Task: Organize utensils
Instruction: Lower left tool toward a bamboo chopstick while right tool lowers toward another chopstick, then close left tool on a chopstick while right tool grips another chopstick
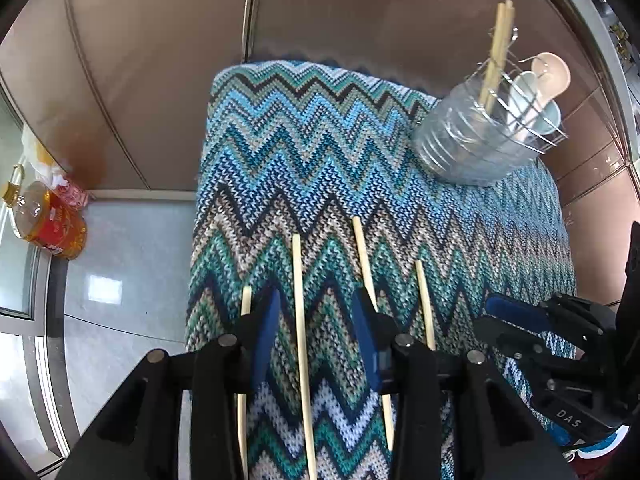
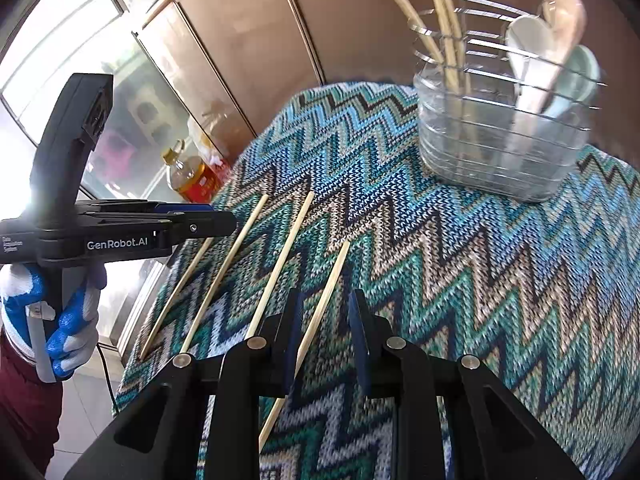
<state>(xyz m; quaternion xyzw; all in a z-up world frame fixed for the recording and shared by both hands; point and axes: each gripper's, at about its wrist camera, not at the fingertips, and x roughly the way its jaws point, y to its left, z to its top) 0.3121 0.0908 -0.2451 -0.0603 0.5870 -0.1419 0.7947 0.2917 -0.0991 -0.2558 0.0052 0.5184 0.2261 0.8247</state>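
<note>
Four pale wooden chopsticks lie loose, roughly side by side, on the near part of the worktop, which is draped in a knitted zigzag cloth (image 1: pixel 320 152) of blue, teal and tan. The left tool (image 1: pixel 316 312) hovers low over them with its blue-padded jaws apart; the second chopstick from the left (image 1: pixel 298 312) runs up the gap between the jaws without touching either pad, while the leftmost chopstick (image 1: pixel 245 300) sits just outside the left finger. The third chopstick (image 1: pixel 362 256) passes beside the right finger.

The right tool (image 2: pixel 322 320) is likewise spread open, and the rightmost chopstick (image 2: pixel 332 280) lies between its jaws, close to the left pad (whether it touches is hard to tell).

At the far right corner of the cloth stands a clear plastic holder with a wire rim (image 2: pixel 492 148). Its left part holds upright chopsticks (image 2: pixel 444 36), its right part three ceramic spoons (image 2: pixel 532 48), white, pinkish and pale green.

A gloved hand (image 2: pixel 60 312) in white and blue grips the left tool's handle. Beyond the worktop, an amber oil bottle (image 1: pixel 48 220) stands on the floor.
</note>
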